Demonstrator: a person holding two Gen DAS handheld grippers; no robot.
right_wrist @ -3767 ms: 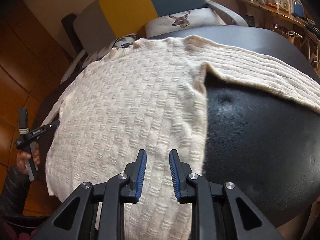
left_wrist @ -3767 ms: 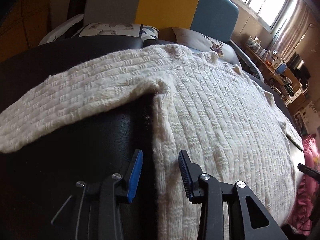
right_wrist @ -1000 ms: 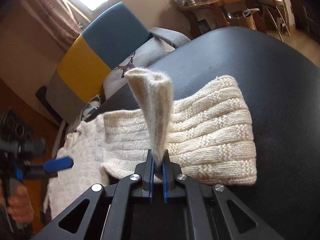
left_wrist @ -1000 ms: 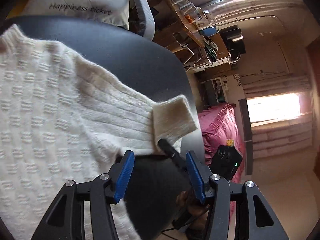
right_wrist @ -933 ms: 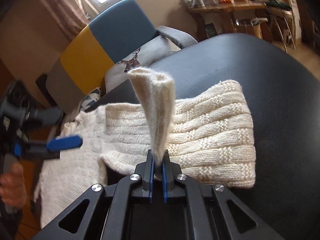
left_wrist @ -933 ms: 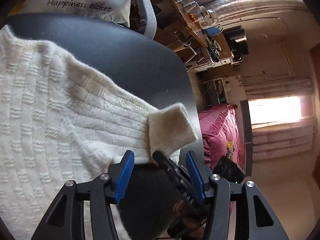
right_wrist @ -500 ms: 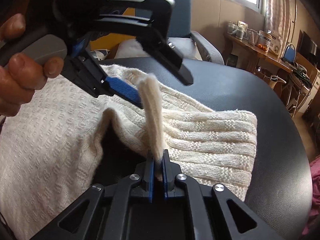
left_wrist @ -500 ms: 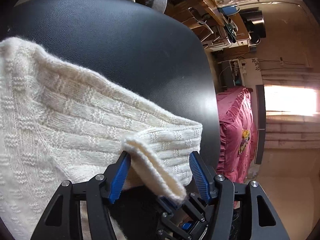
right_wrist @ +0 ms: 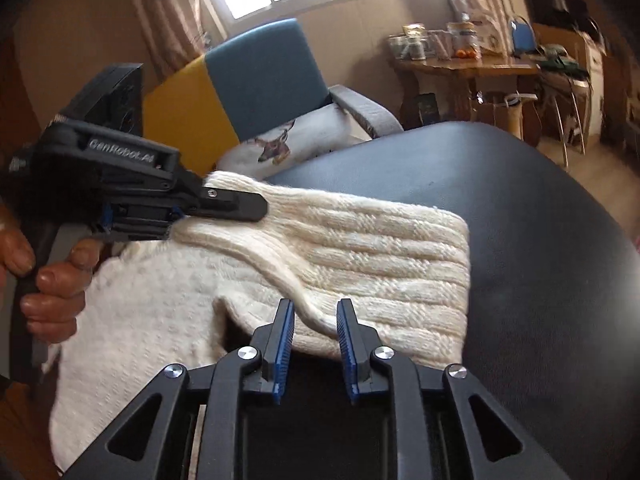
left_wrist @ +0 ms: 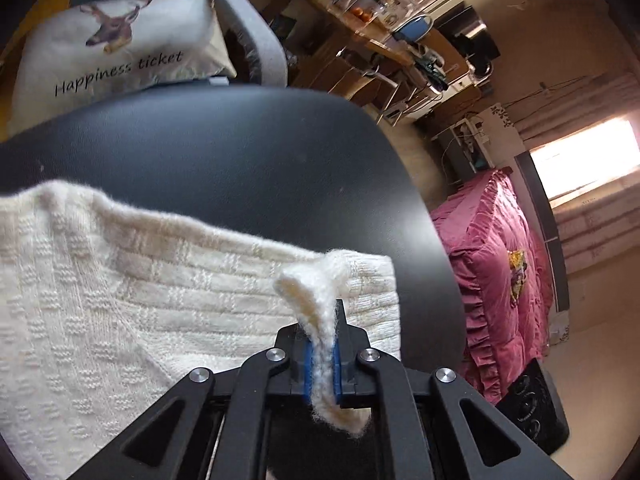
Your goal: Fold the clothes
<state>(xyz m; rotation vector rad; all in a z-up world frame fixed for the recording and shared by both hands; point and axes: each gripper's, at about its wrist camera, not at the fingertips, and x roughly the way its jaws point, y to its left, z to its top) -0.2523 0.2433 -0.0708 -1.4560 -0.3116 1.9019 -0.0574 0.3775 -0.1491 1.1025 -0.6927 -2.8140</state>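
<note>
A cream knitted sweater [left_wrist: 120,300] lies on a black padded surface [left_wrist: 240,152], one sleeve [right_wrist: 360,248] folded across it. In the left wrist view my left gripper [left_wrist: 322,344] is closing, and its blue pads press on the raised cuff of that sleeve. The right wrist view shows the same left gripper [right_wrist: 240,208], gripped by a hand [right_wrist: 52,280], lifting the sleeve at the left. My right gripper [right_wrist: 314,312] is opening. The sleeve's near edge runs between its fingers, and the pads stand apart from the knit.
Behind the black surface [right_wrist: 540,240] is a blue and yellow armchair [right_wrist: 260,76] with a deer cushion [left_wrist: 120,52]. A cluttered wooden table [right_wrist: 460,60] stands at the back right. A pink bed [left_wrist: 500,272] and a black box [left_wrist: 532,400] lie past the surface's right edge.
My right gripper has let go of the raised cuff and its jaws have spread. My left gripper came in around the cuff and shut on it, lifting it a little.
</note>
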